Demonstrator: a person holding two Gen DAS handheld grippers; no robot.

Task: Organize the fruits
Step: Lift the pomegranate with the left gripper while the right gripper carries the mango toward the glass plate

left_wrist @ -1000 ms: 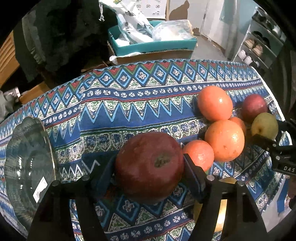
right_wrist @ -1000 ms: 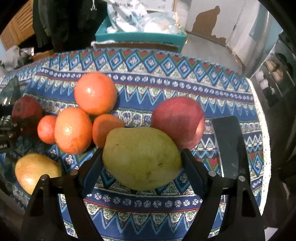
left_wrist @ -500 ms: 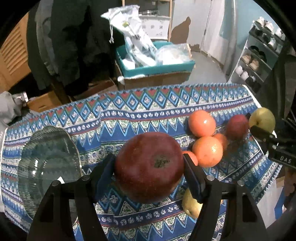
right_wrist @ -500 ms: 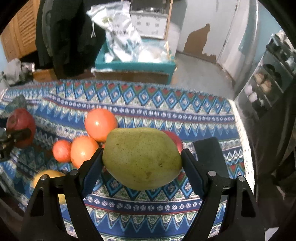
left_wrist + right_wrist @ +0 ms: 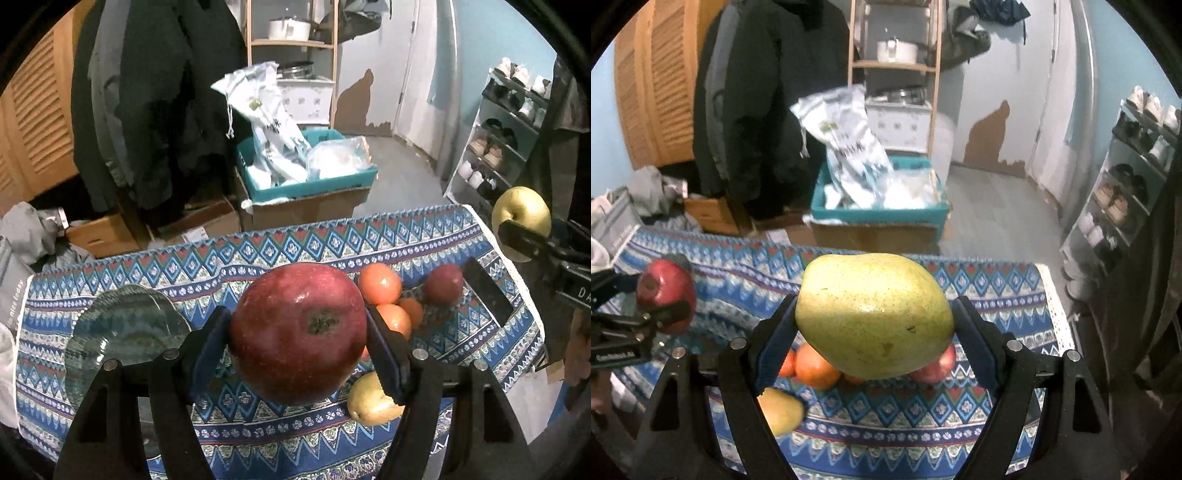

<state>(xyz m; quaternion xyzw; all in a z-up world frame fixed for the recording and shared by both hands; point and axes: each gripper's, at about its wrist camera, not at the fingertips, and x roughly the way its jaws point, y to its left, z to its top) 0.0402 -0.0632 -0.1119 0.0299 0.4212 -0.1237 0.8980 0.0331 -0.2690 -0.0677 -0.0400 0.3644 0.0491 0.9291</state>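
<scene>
Left tongs (image 5: 297, 345) pinch the red apple (image 5: 297, 332), right tongs (image 5: 873, 341) the green pear (image 5: 873, 319), both above the desk (image 5: 424, 240); I'd carry them level toward the glass bowl (image 5: 125, 332).

Beyond the patterned tablecloth (image 5: 424, 236), a teal bin (image 5: 306, 188) of plastic bags sits on a cardboard box (image 5: 306, 212), with dark coats (image 5: 155, 103) hanging left and a shoe rack (image 5: 509, 140) right.
</scene>
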